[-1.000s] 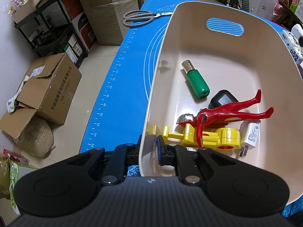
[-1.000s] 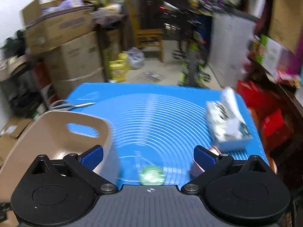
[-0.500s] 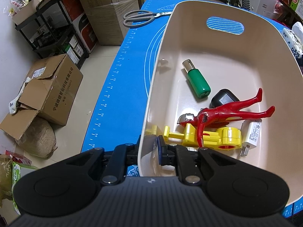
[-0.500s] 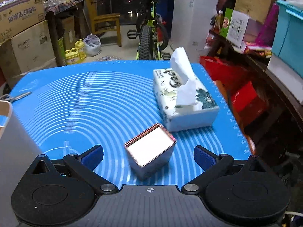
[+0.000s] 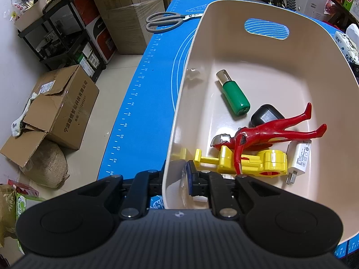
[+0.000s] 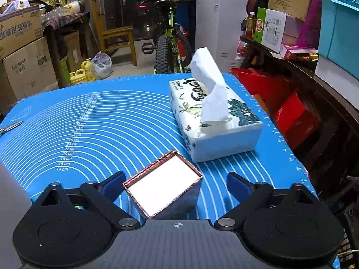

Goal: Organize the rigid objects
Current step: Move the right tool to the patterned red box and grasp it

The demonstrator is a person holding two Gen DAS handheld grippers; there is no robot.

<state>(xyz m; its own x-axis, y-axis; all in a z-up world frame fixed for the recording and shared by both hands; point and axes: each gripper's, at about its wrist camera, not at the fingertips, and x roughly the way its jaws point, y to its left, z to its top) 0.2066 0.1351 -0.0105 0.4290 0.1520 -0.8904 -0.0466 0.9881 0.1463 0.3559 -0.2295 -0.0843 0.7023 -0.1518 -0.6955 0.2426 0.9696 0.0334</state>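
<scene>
Since half a second earlier, our right gripper (image 6: 174, 185) had closed in on the small copper-rimmed box (image 6: 163, 189); its jaws stood wide, straddling it without touching. Nearest the tissue box (image 6: 215, 121), a skewed squeeze could have twisted it away. Our left gripper (image 5: 175, 174) pinched the beige bin (image 5: 318, 51) wall. Inside lay a green tube (image 5: 234, 95), red figure (image 5: 269, 132), yellow toy (image 5: 244, 161), white charger (image 5: 300, 157) and black case (image 5: 264, 116).
</scene>
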